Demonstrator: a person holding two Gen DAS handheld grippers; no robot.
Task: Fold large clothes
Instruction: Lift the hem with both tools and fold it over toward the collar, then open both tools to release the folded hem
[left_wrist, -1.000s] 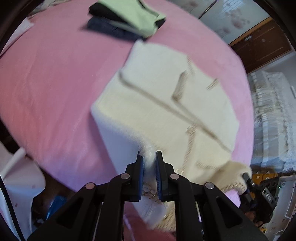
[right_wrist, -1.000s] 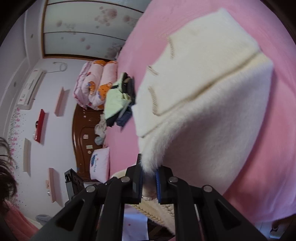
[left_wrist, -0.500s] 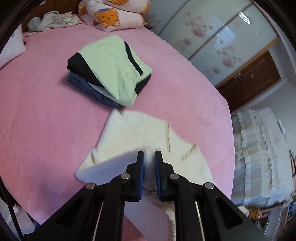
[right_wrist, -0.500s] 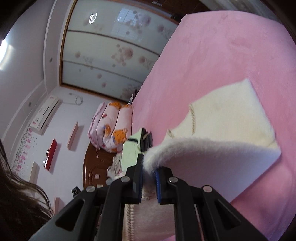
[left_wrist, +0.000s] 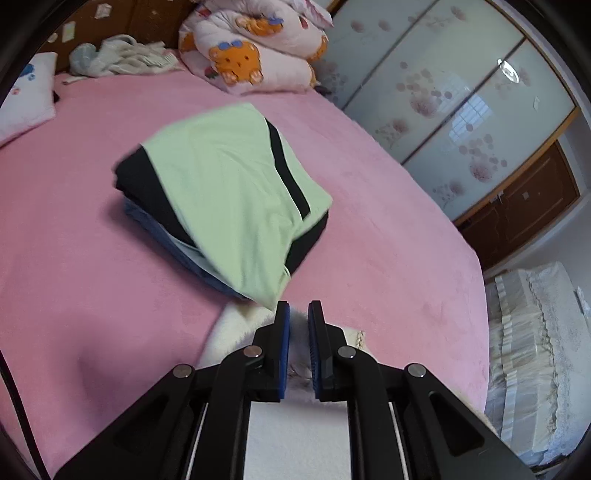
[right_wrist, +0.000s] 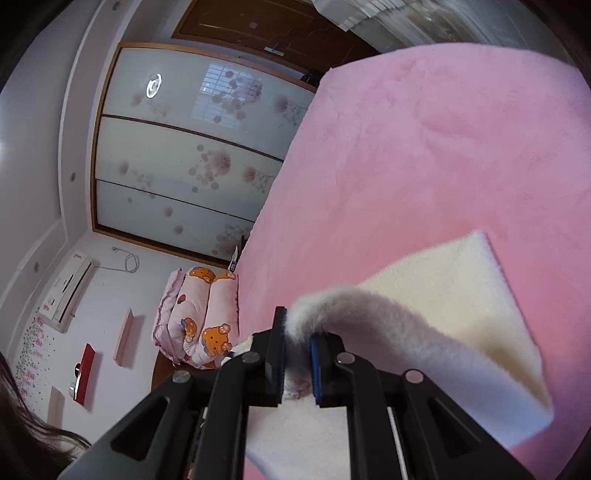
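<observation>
Bedroom with a pink bedspread (left_wrist: 92, 258) as the working surface; sliding wardrobe doors (left_wrist: 443, 110) with a floral print form the backdrop, and all places below are given relative to the folded stack (left_wrist: 221, 195) of green, black and blue garments lying on the bedspread. Beyond the stack, at the head of the bed, a rolled cartoon-print quilt (left_wrist: 258, 51) and a heap of loose laundry (left_wrist: 122, 55); to the stack's far left, a white pillow (left_wrist: 26, 99). The cream fleece garment (right_wrist: 461, 306), the item being folded, lies on the near side of the stack, its leading edge just short of the stack's nearest corner in the left wrist view; part of it rests flat on the bedspread while the gripped edge is raised. Left gripper (left_wrist: 298, 317): clenched on the fleece edge, pile showing between the blue pads. Right gripper (right_wrist: 297, 328): likewise clamped on a second point of that edge, the cloth curling up and over from the flat layer below. Two-point hold, presumably to keep the edge taut and straight while it is carried across the lower layer; the fold appears mid-way, the raised edge not yet laid down; the stack most likely marks where the finished garment belongs.
</observation>
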